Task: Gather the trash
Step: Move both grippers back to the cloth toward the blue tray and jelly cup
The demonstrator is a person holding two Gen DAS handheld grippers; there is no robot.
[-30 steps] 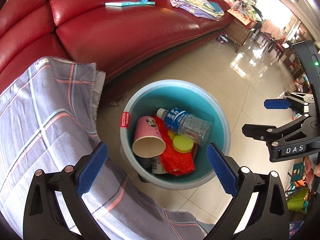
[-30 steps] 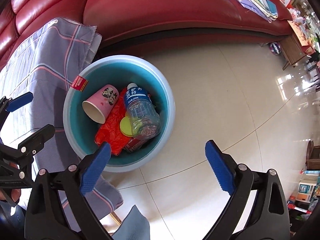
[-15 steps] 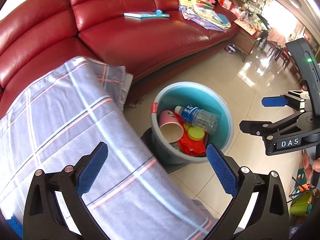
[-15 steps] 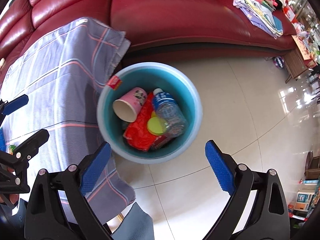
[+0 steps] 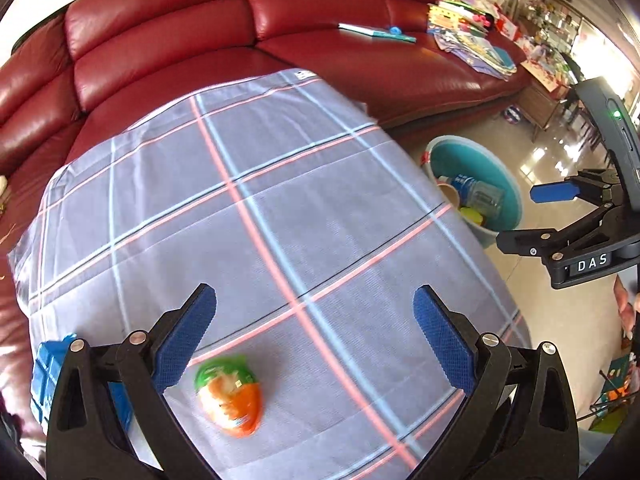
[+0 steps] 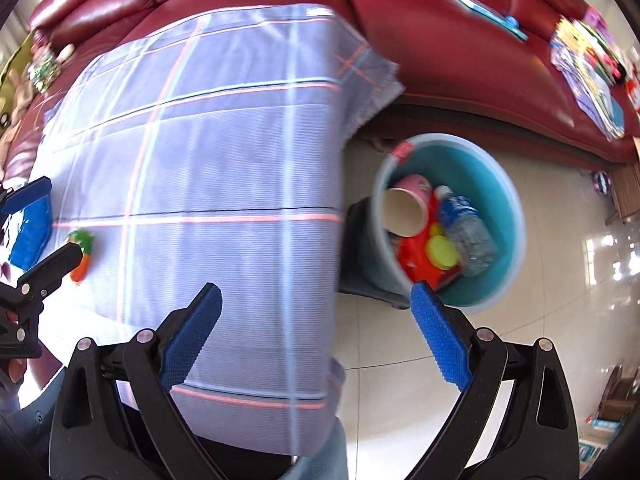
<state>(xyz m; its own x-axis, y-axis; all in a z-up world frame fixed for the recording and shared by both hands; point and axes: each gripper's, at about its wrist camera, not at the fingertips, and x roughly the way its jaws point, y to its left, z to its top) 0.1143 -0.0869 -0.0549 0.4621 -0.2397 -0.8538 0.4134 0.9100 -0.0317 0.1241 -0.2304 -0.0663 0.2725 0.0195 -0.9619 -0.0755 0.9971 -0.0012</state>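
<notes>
**Two empty grippers, one wrapper left on the cloth**

Both grippers are being held wide apart with nothing between the pads. The left gripper is being aimed down at the plaid cloth, probably because the green-and-orange wrapper is lying there, at the lower left of the left wrist frame just beside the near pad; a blue box is sitting at the cloth's left edge. The right gripper is being kept over the cloth's edge and the floor, apparently idle. The teal bin is standing on the tiles at the right of its frame, well apart from the wrapper.

Bin contents are being shown clearly only by the right wrist view: a pink paper cup, a water bottle, a red bag and a yellow lid. The wrapper is being shown sharply only by the left view; in the other it is small and partly hidden by the left gripper.
</notes>
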